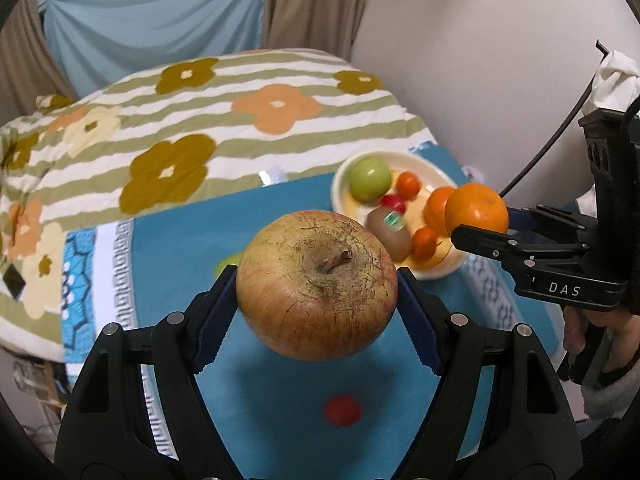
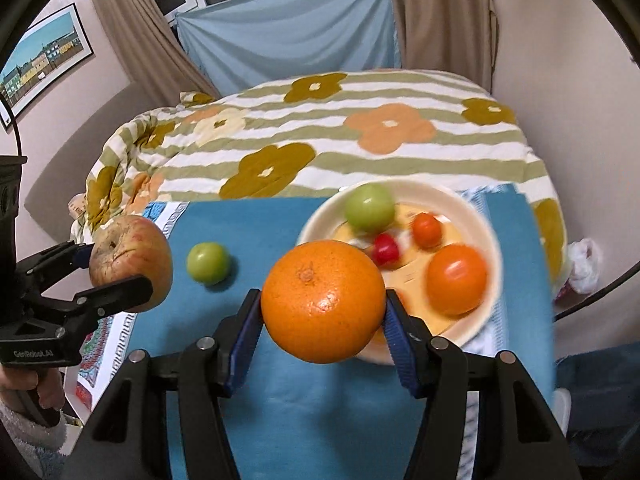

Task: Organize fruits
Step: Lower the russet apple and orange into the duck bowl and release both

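Observation:
My left gripper is shut on a large russet apple, held above the blue cloth; it also shows in the right wrist view. My right gripper is shut on a big orange, held over the near rim of the cream bowl. The bowl holds a green apple, small orange fruits, a red fruit and a kiwi. A small green apple and a small red fruit lie on the cloth.
The blue cloth covers a small table against a bed with a flowered striped quilt. A wall stands to the right. Curtains and a blue sheet hang behind the bed.

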